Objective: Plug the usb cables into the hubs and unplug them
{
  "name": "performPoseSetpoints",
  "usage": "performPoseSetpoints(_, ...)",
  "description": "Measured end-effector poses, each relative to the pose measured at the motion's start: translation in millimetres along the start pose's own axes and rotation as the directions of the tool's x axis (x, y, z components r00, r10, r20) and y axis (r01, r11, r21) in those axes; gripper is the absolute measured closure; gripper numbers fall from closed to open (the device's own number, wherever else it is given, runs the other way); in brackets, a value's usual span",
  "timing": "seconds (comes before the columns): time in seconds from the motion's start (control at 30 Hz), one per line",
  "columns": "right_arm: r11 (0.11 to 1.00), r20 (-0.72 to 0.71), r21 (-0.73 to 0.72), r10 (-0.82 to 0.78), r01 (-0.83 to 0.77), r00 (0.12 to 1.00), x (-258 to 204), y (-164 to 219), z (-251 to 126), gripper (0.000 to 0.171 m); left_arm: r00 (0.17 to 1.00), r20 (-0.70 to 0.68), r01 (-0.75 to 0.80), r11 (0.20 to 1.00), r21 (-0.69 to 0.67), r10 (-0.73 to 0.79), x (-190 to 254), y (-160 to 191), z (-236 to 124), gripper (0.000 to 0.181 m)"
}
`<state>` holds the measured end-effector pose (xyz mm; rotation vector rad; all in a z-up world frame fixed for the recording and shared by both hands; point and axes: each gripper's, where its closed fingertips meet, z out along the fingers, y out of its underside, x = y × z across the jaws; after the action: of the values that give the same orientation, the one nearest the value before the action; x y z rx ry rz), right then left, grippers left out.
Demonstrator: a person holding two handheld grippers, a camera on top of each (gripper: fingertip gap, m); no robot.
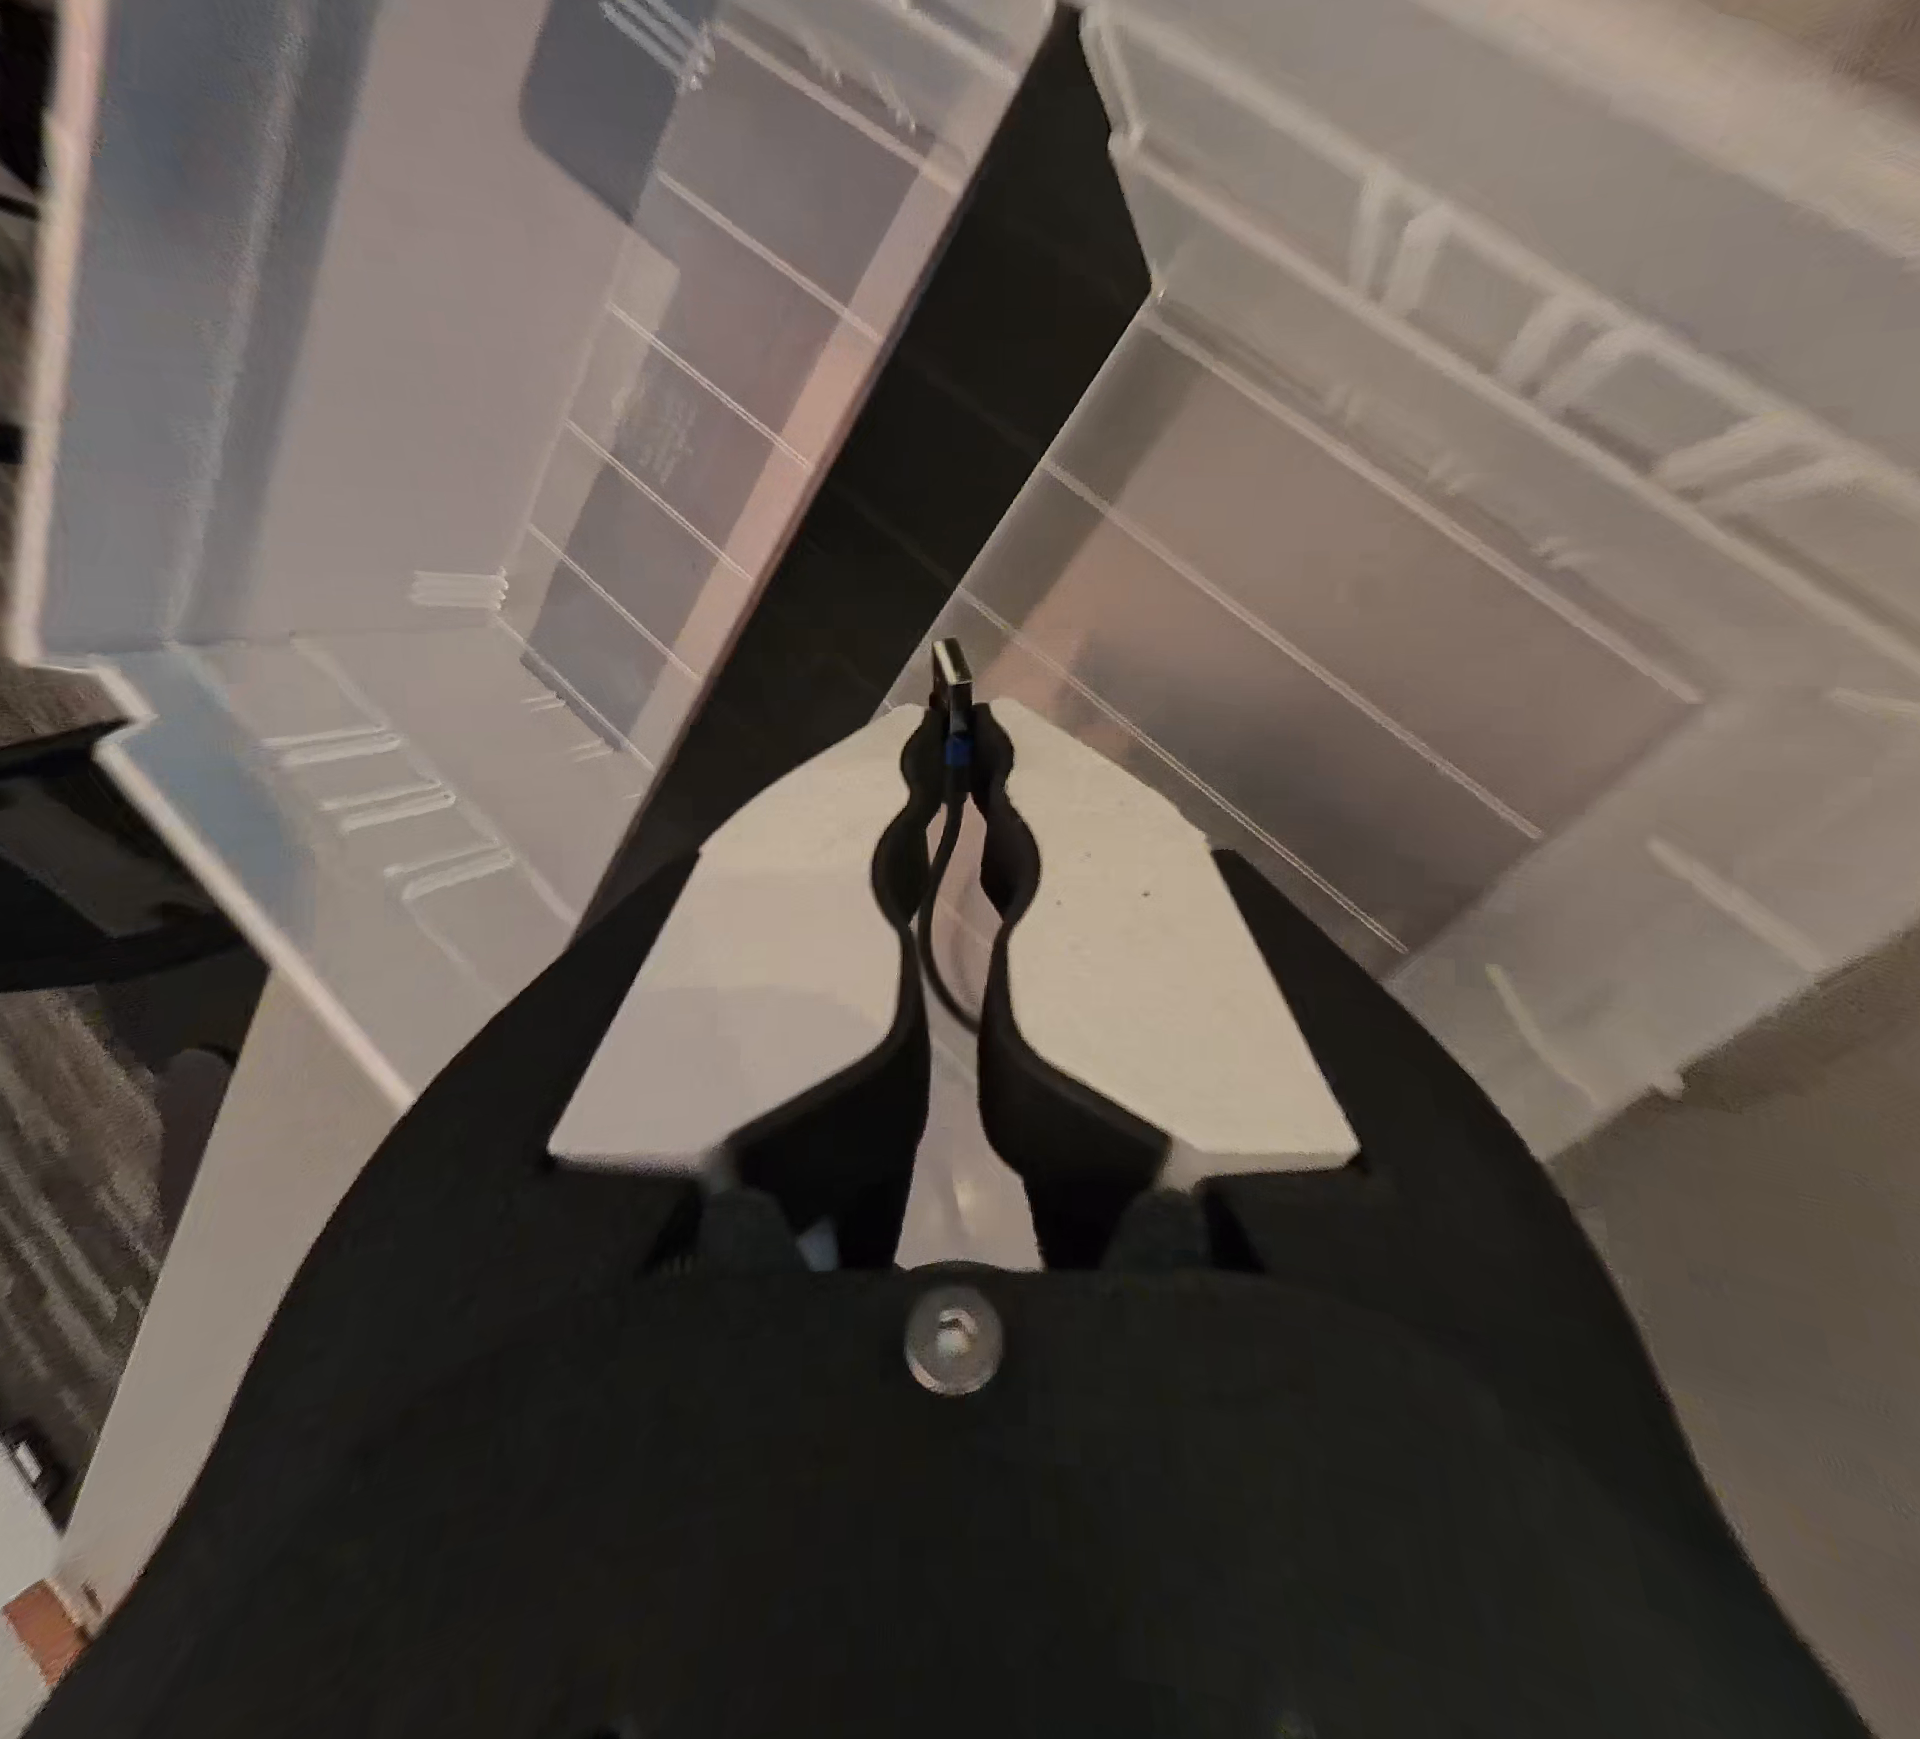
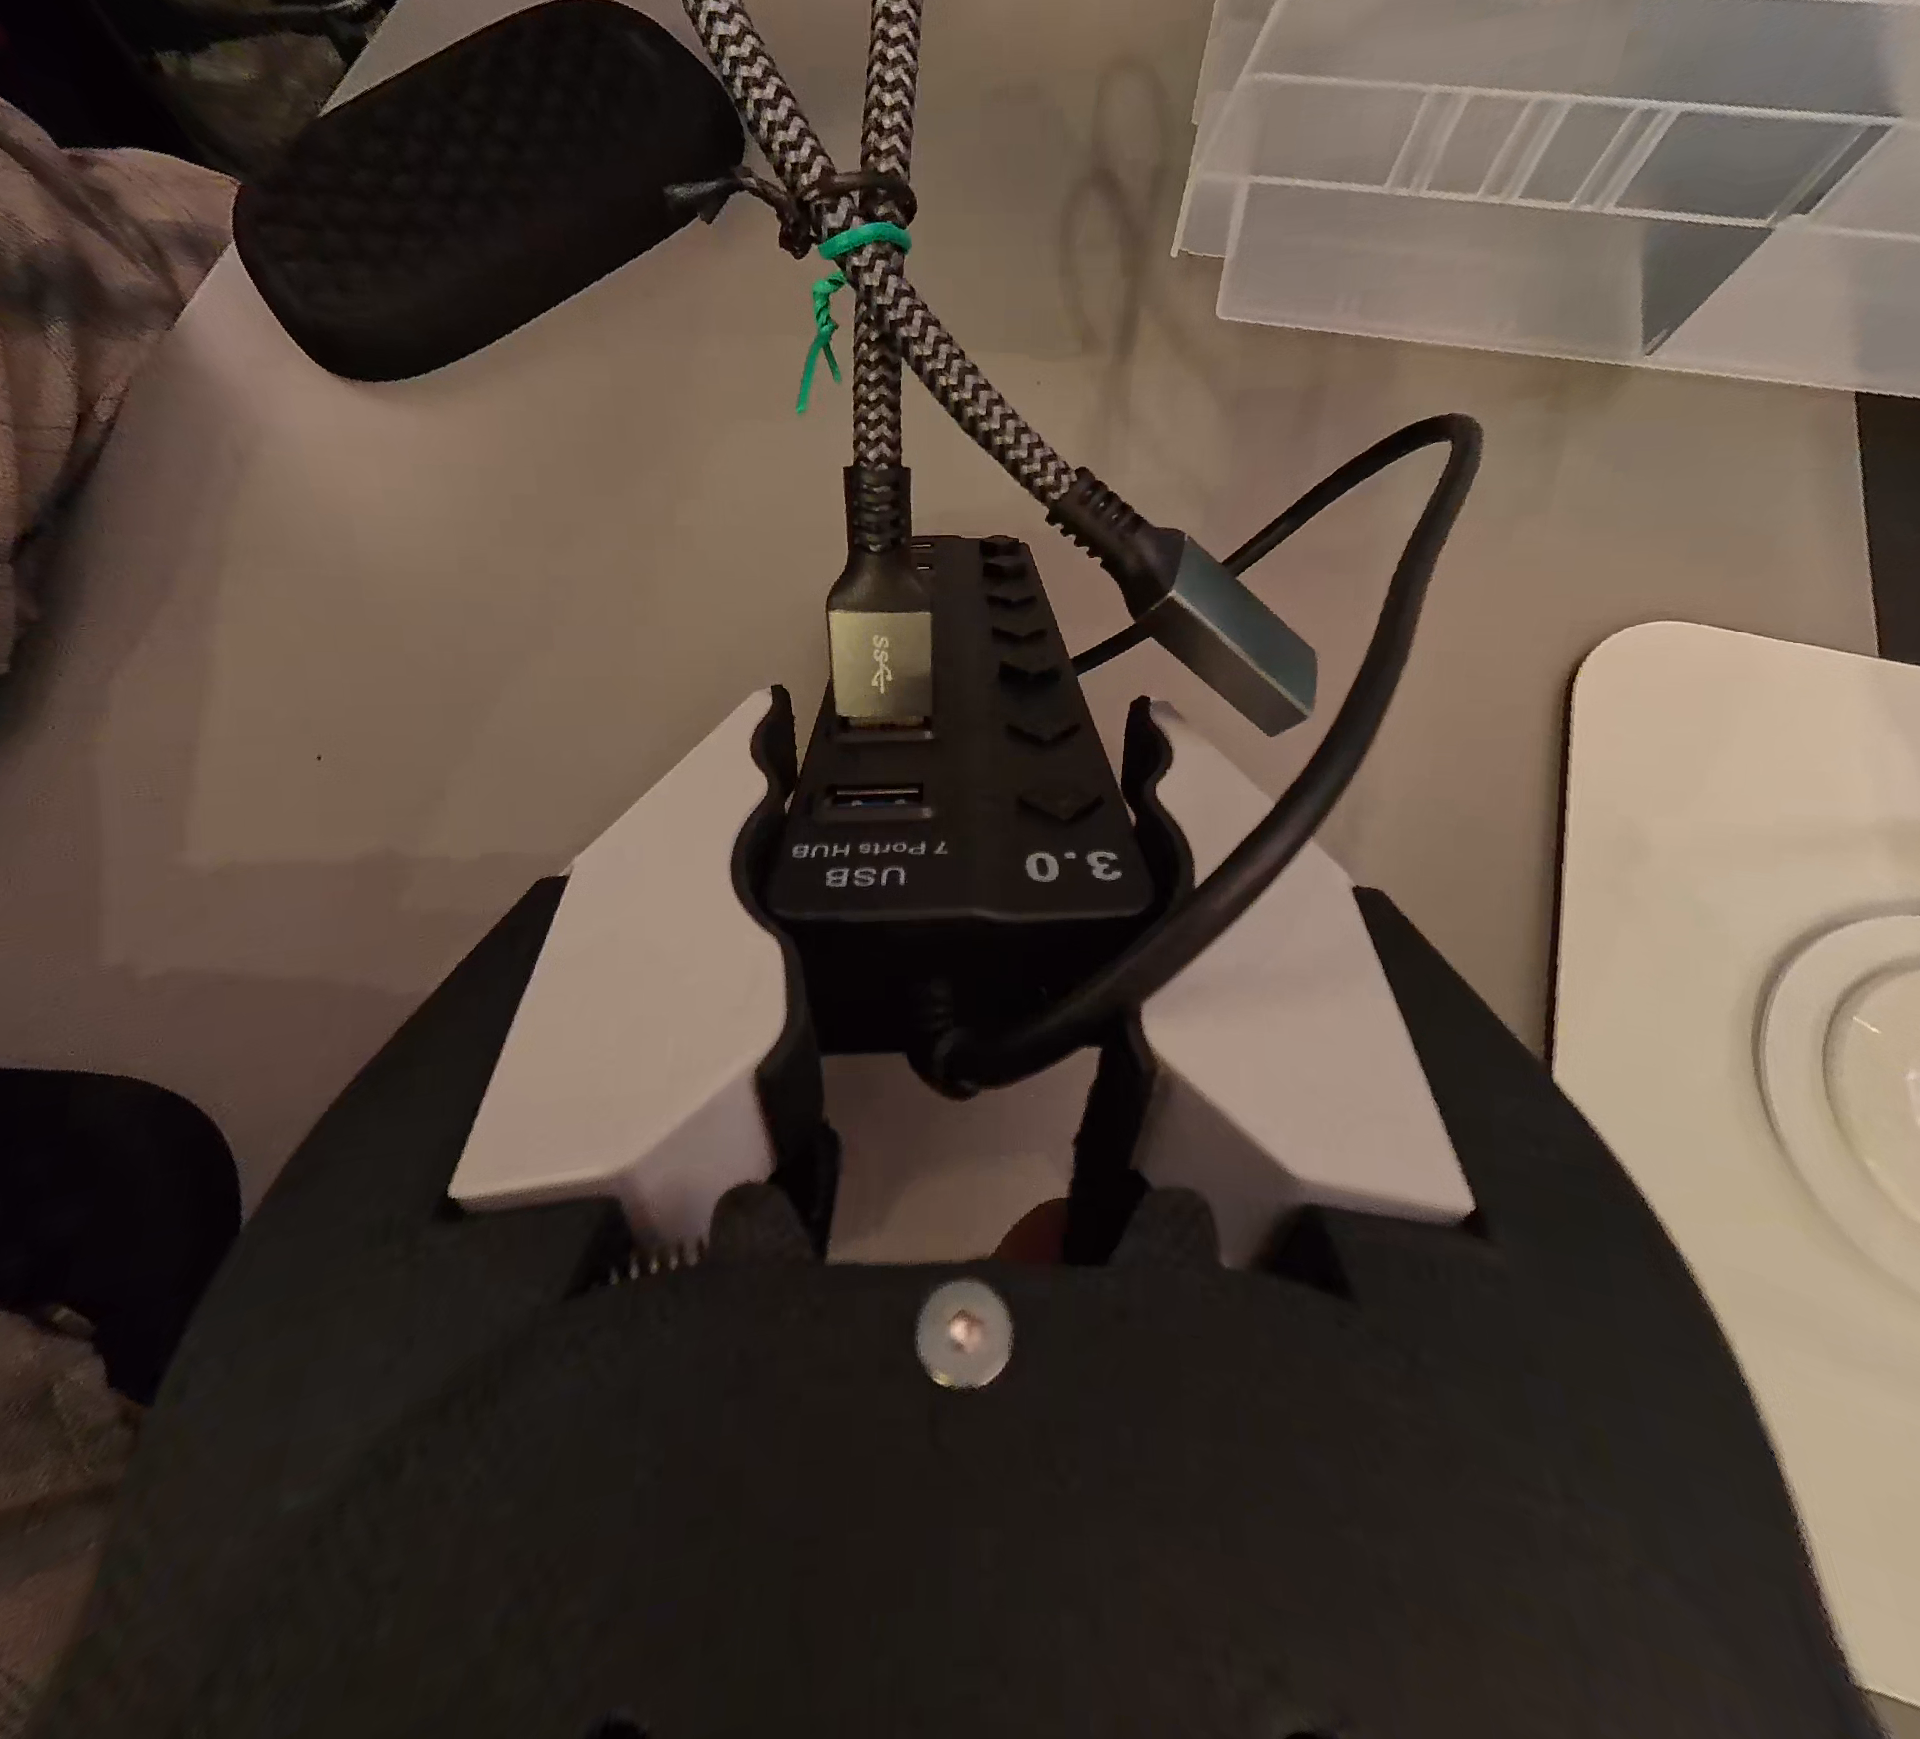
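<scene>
In the left wrist view my left gripper [image 1: 956, 739] is shut on a small USB plug [image 1: 951, 676]. The plug's metal tip sticks out past the fingertips, and its thin black cable [image 1: 935, 900] runs back between the fingers. In the right wrist view my right gripper [image 2: 956, 754] is shut on a black USB hub [image 2: 935, 858], one finger on each long side. A braided cable's silver plug [image 2: 881, 650] sits in one of the hub's ports. A second braided plug [image 2: 1231, 635] hangs free to the hub's right. The hub's own thin black cable [image 2: 1392, 629] loops out to the right.
Clear plastic bins [image 1: 1351, 463] stand close in front of the left gripper, blurred, with a dark gap [image 1: 956, 359] between them. In the right wrist view a green twist tie [image 2: 857, 245] binds the braided cables. A black pouch [image 2: 478, 193] lies at left, clear bins [image 2: 1558, 172] at right, and a white tray [image 2: 1714, 858] at the right edge. My right fingertips sit around 30 cm from my left ones. The black pouch [image 2: 478, 193] lies some 25 cm from my right tips, 35 cm from my left tips.
</scene>
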<state>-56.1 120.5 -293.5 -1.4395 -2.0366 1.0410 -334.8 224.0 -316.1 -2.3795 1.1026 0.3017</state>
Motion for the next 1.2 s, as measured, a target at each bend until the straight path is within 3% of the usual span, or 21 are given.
performPoseSetpoints(0.17,1.000,0.002,0.002,0.003,-0.003,1.000,0,1,0,0.109,0.999,-0.045,0.012,0.987,0.162,-0.005,1,-28,-74,0.178)
performPoseSetpoints(0.33,1.000,0.002,0.005,0.007,-0.007,1.000,0,3,-1,0.109,0.969,-0.176,-0.126,0.959,0.253,0.174,40,-49,-164,0.178)
performPoseSetpoints(0.5,1.000,0.006,0.014,0.016,-0.016,1.000,1,5,-2,0.109,0.833,-0.411,-0.268,0.920,0.287,0.371,109,-53,-218,0.178)
performPoseSetpoints(0.57,1.000,0.008,0.018,0.020,-0.020,1.000,1,6,-2,0.109,0.748,-0.502,-0.336,0.900,0.277,0.434,142,-49,-212,0.178)
performPoseSetpoints(0.73,0.999,0.010,0.019,0.028,-0.028,1.000,1,10,-3,0.109,0.596,-0.648,-0.448,0.866,0.222,0.475,204,-39,-157,0.178)
performPoseSetpoints(0.9,0.999,0.012,0.024,0.035,-0.035,0.999,1,13,-5,0.109,0.497,-0.711,-0.531,0.822,0.204,0.497,245,-33,-109,0.178)
performPoseSetpoints(1.2,0.998,0.005,0.023,0.052,-0.052,0.999,4,19,-7,0.109,0.442,-0.706,-0.659,0.734,0.163,0.554,263,-22,-59,0.178)
